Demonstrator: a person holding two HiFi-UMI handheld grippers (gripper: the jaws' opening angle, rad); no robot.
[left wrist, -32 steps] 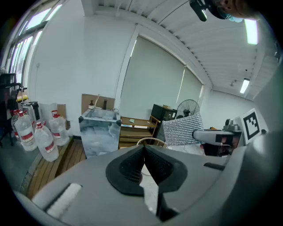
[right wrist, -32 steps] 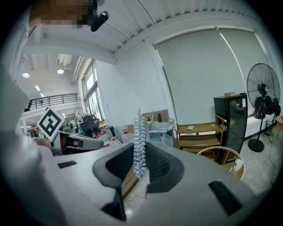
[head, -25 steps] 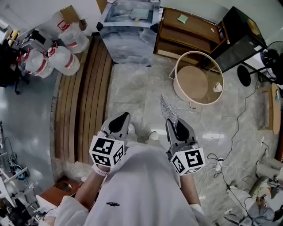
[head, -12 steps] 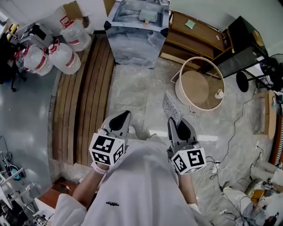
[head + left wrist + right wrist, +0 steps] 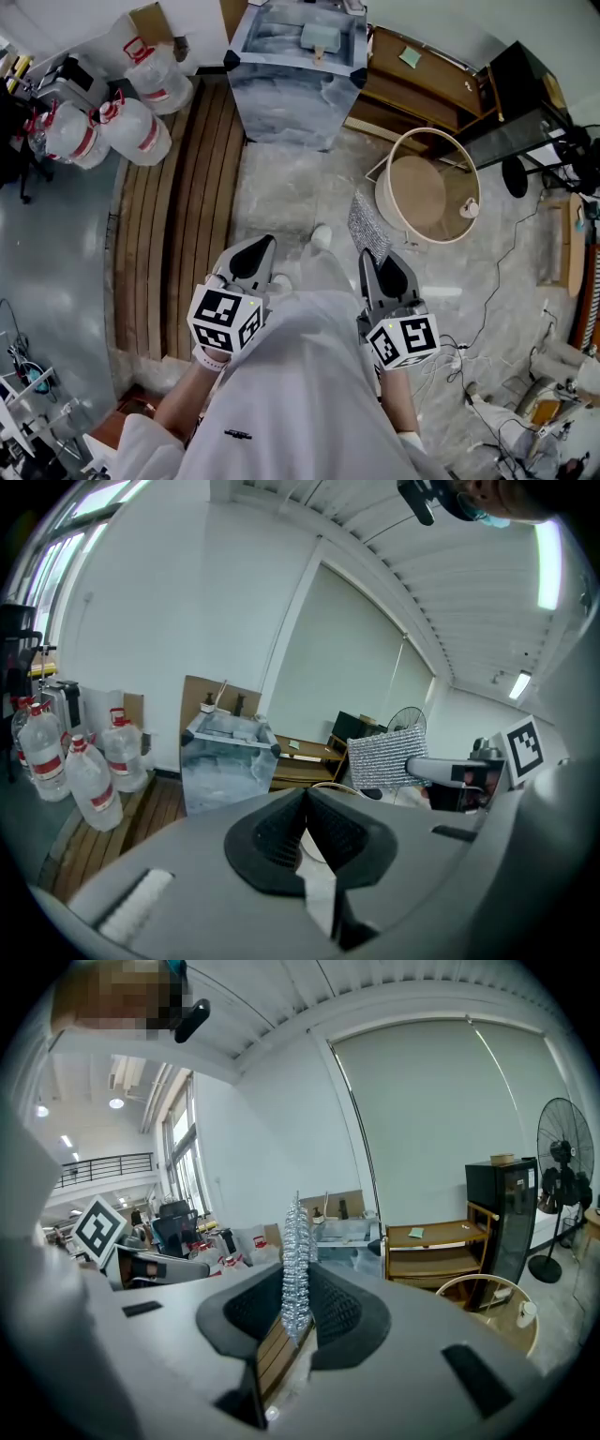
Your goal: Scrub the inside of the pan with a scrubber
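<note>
**Scrubber in hand, no pan in view: the stage ahead of scrubbing**

Head view, looking steeply down on a standing person, with the two gripper views alongside.

Progress: judged from these views, no scrubbing has begun. The scrubber point(image 5: 367, 228), a flat silver mesh pad, is already picked up. No pan shows in any view, so reaching the pan and scrubbing the whole of its inside are left to do. Ahead stand a grey marbled stand point(image 5: 281, 103), a round wood-rimmed tub point(image 5: 412, 187) and several water bottles point(image 5: 136, 131) beside a strip of wooden slats point(image 5: 178, 234). Whether the pan lies on or in any of these cannot be told.

Grip: the right gripper point(image 5: 377, 262) has its jaws clamped on the lower part of the scrubber point(image 5: 296, 1269). The pad stands edge-on between the jaws in the right gripper view and sticks out past the jaw tips (in the head view it reads as a grey patch over the stone floor, touching nothing else). The left gripper point(image 5: 255, 253) has its jaws pressed together tip to tip, and the left gripper view point(image 5: 306, 803) shows nothing between them. Both grippers are held close to the person's body, well apart from each other and near no work surface.
</note>
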